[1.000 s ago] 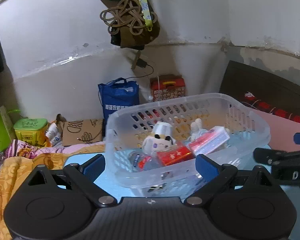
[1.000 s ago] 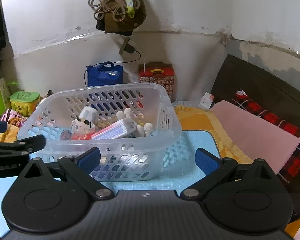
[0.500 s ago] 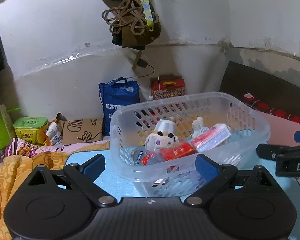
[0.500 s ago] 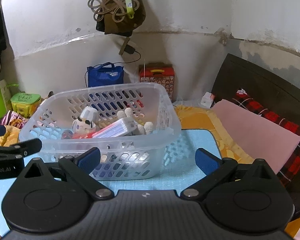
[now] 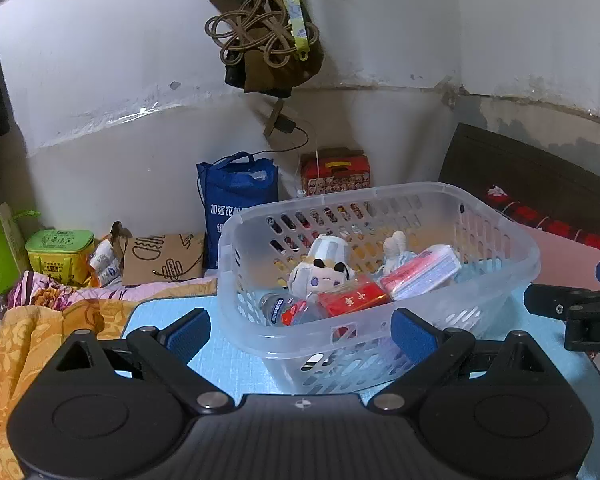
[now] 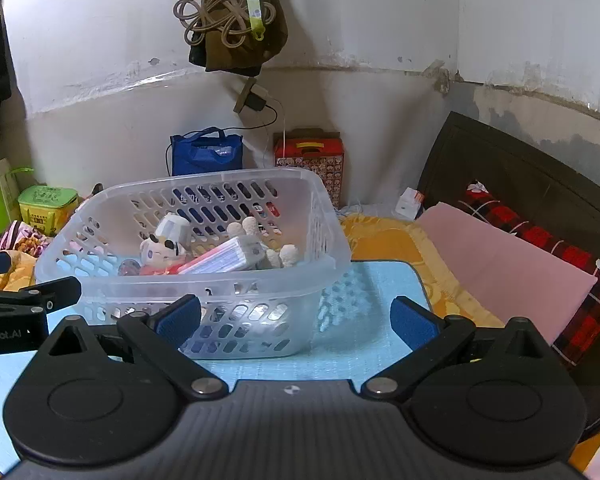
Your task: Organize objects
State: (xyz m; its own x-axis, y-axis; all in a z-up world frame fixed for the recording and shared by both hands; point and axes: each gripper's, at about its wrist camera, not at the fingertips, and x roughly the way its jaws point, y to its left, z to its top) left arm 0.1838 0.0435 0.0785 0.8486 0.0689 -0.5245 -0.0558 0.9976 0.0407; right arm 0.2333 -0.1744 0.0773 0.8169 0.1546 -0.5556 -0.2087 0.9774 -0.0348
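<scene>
While the clear basket [image 5: 496, 240] was set on the blue mat [image 6: 372, 344], both hand-held grippers were held before it: the left hand-held gripper [image 5: 300, 330] and the right hand-held gripper [image 6: 296, 318], each spread wide and empty. Inside were seen a striped box [image 5: 420, 274], a plush toy [image 5: 324, 272] and a red packet [image 5: 352, 300].
</scene>
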